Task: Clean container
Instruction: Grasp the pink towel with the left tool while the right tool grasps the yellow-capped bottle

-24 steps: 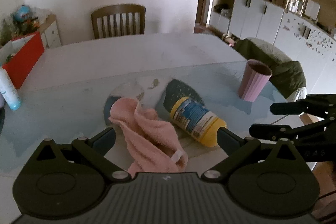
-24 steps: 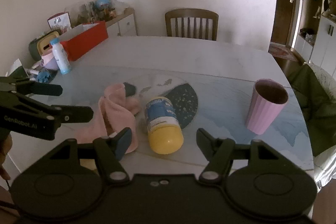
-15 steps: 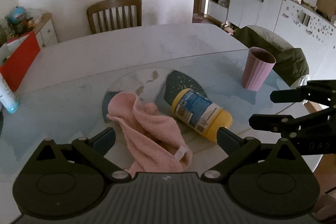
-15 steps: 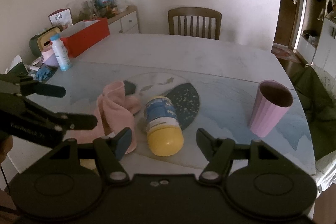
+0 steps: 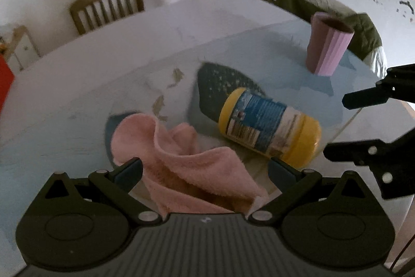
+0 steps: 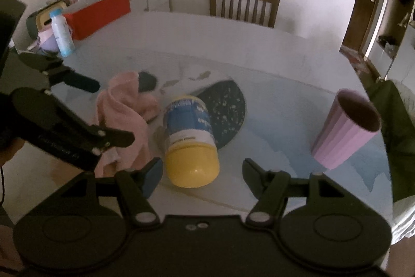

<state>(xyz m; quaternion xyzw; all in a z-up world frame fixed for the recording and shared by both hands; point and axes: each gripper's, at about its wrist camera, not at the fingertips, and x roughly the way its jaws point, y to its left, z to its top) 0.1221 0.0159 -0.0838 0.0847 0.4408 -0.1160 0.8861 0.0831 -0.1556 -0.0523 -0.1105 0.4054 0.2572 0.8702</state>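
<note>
A yellow container (image 5: 269, 127) (image 6: 190, 139) with a blue and white label lies on its side on the table. A crumpled pink cloth (image 5: 186, 160) (image 6: 122, 110) lies just left of it. My left gripper (image 5: 205, 170) hangs open low over the cloth, which fills the space between its fingers. My right gripper (image 6: 201, 170) is open, its jaws either side of the container's yellow near end, a little short of it. Each gripper shows in the other's view: the right one (image 5: 363, 126) and the left one (image 6: 103, 112).
A ribbed pink cup (image 5: 328, 46) (image 6: 345, 130) stands upright to the right. A patterned mat (image 6: 228, 105) covers the round table (image 6: 259, 43). At the far left stand a white bottle (image 6: 61, 34) and a red box (image 6: 99, 12). A wooden chair (image 6: 243, 5) is behind.
Both grippers have dropped and moved forward. The left now sits right over the pink cloth, the right closer to the container's near end. Container, cloth and cup have not moved.
</note>
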